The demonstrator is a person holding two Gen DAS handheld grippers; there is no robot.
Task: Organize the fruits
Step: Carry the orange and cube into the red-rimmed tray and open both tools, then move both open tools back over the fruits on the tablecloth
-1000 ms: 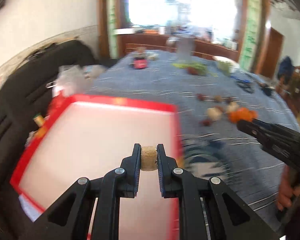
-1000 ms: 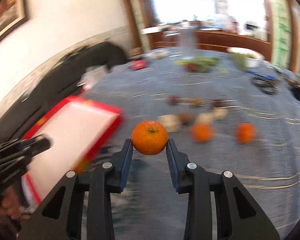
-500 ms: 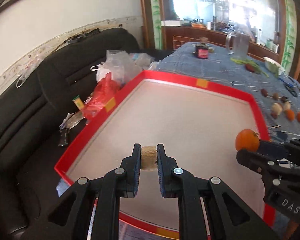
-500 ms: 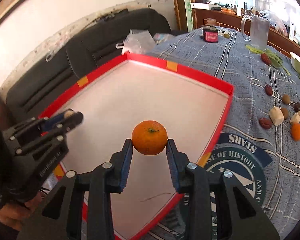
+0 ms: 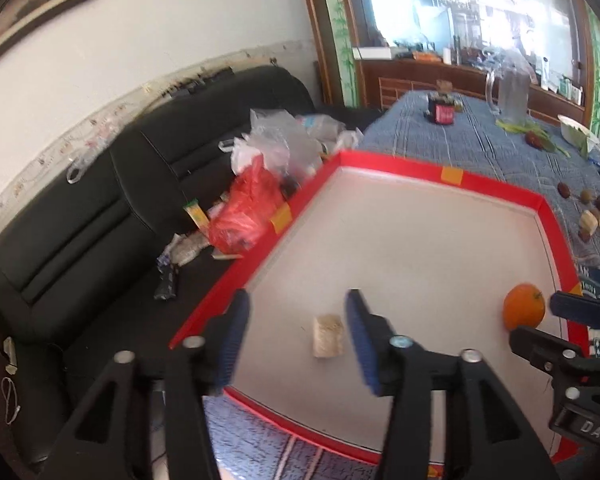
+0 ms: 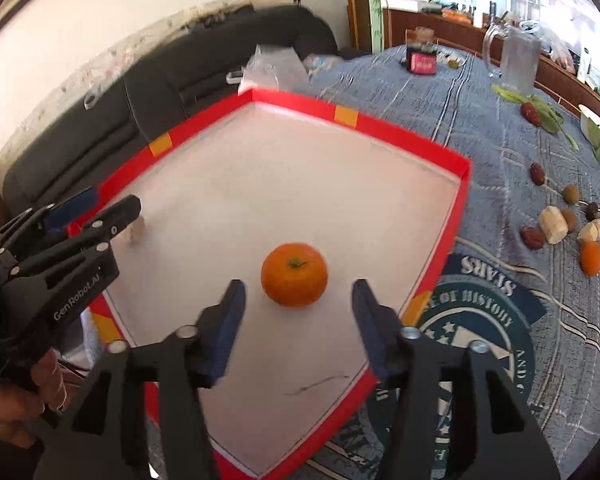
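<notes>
- Two views, left wrist first: left tongs point(image 5: 296, 336) are spread wide with nothing in them, and a pale chunk point(image 5: 328, 336) sits on the white floor of the red tray point(image 5: 400, 164) right between the fingers, touching neither.
- Same view, right edge: the orange point(image 5: 524, 311) rests in the tray near its right rim, with the right tongs point(image 5: 556, 320) just beside it. A sofa point(image 5: 100, 216) with plastic bags point(image 5: 268, 148) on it sits left of the tray.
- Right wrist: right tongs point(image 6: 296, 320) are released too, fingers apart on either side of the orange point(image 6: 294, 274), which lies on the tray point(image 6: 380, 124) floor, not gripped.
- Left tongs point(image 6: 100, 216) show at the left, held by a hand point(image 6: 24, 400), the chunk point(image 6: 137, 229) at their tips.
- More fruit bits point(image 6: 556, 224) lie on the table point(image 6: 480, 128) right of the tray, by a jug point(image 6: 516, 60).
</notes>
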